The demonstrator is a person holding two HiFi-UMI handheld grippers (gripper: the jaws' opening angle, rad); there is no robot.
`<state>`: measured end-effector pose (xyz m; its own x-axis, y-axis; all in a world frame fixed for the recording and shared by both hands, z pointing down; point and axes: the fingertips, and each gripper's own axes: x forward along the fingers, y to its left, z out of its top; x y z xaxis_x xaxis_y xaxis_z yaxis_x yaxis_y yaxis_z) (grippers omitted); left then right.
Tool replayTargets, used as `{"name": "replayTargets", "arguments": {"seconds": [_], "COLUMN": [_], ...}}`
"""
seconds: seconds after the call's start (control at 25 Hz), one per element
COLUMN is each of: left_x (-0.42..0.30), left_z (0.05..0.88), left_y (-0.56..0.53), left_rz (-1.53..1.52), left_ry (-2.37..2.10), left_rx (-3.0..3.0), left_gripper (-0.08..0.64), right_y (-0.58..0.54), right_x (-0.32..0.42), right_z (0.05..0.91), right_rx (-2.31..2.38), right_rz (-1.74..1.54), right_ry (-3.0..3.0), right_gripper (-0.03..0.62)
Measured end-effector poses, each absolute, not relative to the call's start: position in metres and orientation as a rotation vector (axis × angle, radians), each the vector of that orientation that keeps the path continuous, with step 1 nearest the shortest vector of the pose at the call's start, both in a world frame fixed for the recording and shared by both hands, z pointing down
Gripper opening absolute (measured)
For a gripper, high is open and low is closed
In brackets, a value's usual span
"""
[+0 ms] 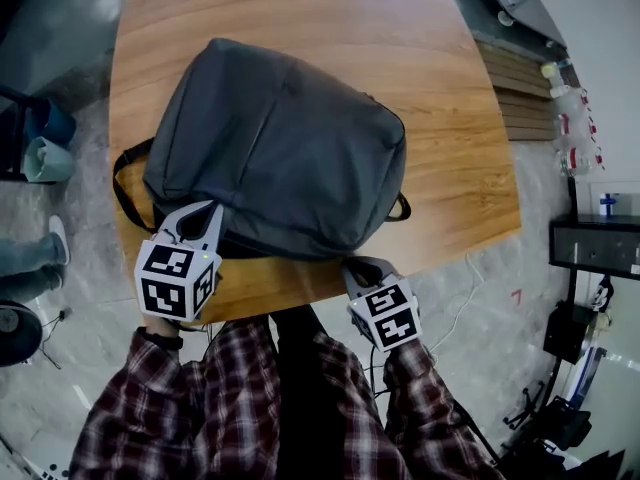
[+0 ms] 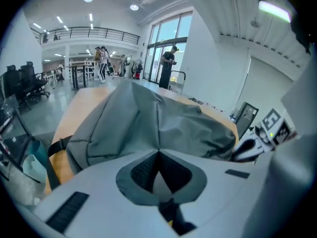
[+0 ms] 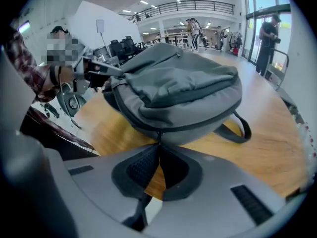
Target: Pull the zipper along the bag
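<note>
A black shoulder strap with a tan lining (image 1: 122,183) loops off the left end of the bag onto the rounded wooden table (image 1: 440,58). Just beside it, the left gripper (image 2: 158,152) has its jaws pressed together at the bag's near left corner, their tips pinching a fold of the grey cloth, and a crease runs up the fabric from where they meet.

The grey fabric backpack (image 1: 280,148) lies flat on the near half of the table. Its long axis runs across the table from left to right, skewed so that the right end sits closer to the person. That right end carries a small dark carry loop (image 1: 402,208), which points to the right.

A dark zipper track (image 3: 189,127) follows the bag's near edge. At that edge, towards the right, the right gripper (image 3: 158,145) has its jaws closed on the small dark zipper pull (image 3: 158,132), which hangs just above the tabletop.

Red plaid sleeves (image 1: 150,398) show behind both grippers.
</note>
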<state>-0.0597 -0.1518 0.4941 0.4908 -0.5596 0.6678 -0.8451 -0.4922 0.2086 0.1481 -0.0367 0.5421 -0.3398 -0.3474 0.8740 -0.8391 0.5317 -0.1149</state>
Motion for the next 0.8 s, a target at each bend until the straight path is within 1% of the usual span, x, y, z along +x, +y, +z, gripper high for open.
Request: {"name": "replayTargets", "arguments": {"seconds": [0.12, 0.2, 0.28, 0.4, 0.52, 0.8], "left_x": [-0.029, -0.001, 0.02, 0.024, 0.017, 0.022], "left_z": [0.465, 0.46, 0.465, 0.488, 0.51, 0.516], "left_y": [-0.155, -0.148, -0.14, -0.134, -0.13, -0.127], "left_rz": [0.661, 0.635, 0.614, 0.6, 0.588, 0.647], "left_ry": [-1.137, -1.077, -1.043, -1.062, -1.06, -1.023], "left_rx": [2.301, 2.34, 2.349, 2.317, 2.315, 2.353], "left_gripper": [0.008, 0.008, 0.008, 0.008, 0.008, 0.008], "right_y": [-0.029, -0.023, -0.019, -0.015, -0.01, -0.015], "right_x": [0.101, 0.071, 0.044, 0.017, 0.015, 0.034], "right_z": [0.542, 0.541, 0.538, 0.536, 0.542, 0.543], "right_rx": [0.904, 0.859, 0.818, 0.758, 0.719, 0.74], "right_rz": [0.745, 0.753, 0.75, 0.707, 0.643, 0.545], "right_ry": [-1.993, -2.036, -2.068, -2.086, -2.065, -2.027], "right_gripper": [0.017, 0.017, 0.017, 0.017, 0.017, 0.017]}}
